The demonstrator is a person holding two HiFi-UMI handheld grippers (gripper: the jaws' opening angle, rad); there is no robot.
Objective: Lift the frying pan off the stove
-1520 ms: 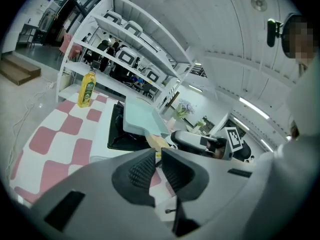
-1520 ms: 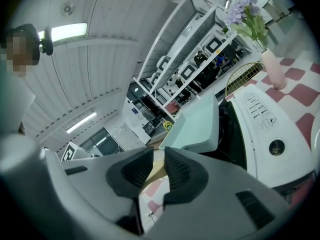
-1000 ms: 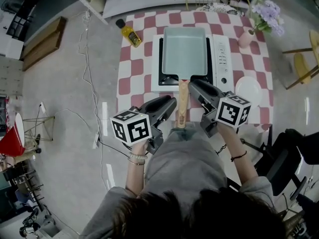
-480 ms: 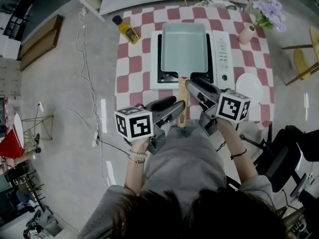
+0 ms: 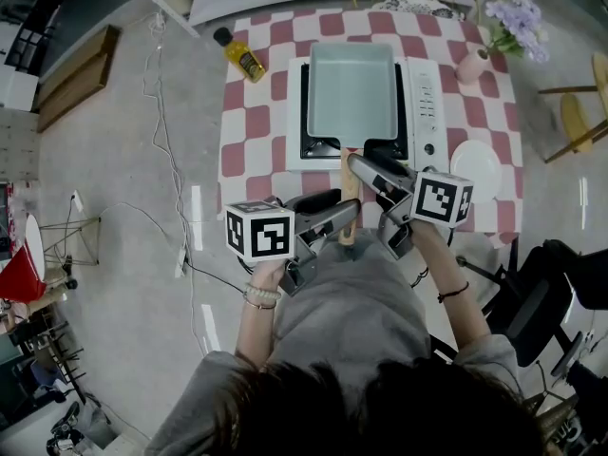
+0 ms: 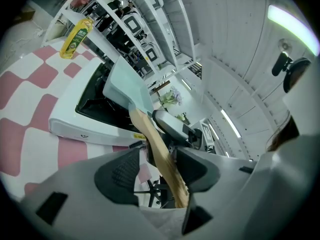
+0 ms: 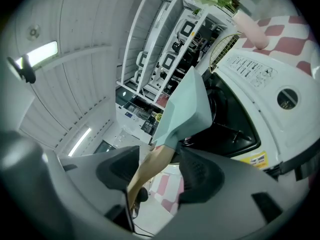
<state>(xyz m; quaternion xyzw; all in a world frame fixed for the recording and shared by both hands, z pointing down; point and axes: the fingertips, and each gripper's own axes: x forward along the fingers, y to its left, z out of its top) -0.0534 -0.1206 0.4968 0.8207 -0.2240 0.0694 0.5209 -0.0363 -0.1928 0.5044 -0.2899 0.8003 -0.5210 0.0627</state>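
Note:
A pale green rectangular frying pan (image 5: 351, 88) sits on the white portable stove (image 5: 423, 103), its wooden handle (image 5: 348, 193) pointing toward me. My left gripper (image 5: 342, 212) reaches the handle's near end from the left. In the left gripper view the handle (image 6: 160, 154) runs between the jaws, close to the right pad, with a gap at the left one. My right gripper (image 5: 366, 162) straddles the handle nearer the pan (image 7: 187, 109); the handle (image 7: 150, 169) passes loosely between its pads. Both pairs of jaws have just been opening and stand open.
The stove stands on a pink-and-white checkered table (image 5: 256, 126). A yellow oil bottle (image 5: 244, 57) lies at the far left corner. A pink vase with flowers (image 5: 470, 67) is at the far right, and a white plate (image 5: 473, 169) lies right of the stove.
Both grippers' jaws have spread wider around the handle. The left gripper has shifted right, closer to the handle. The pan still rests on the stove.

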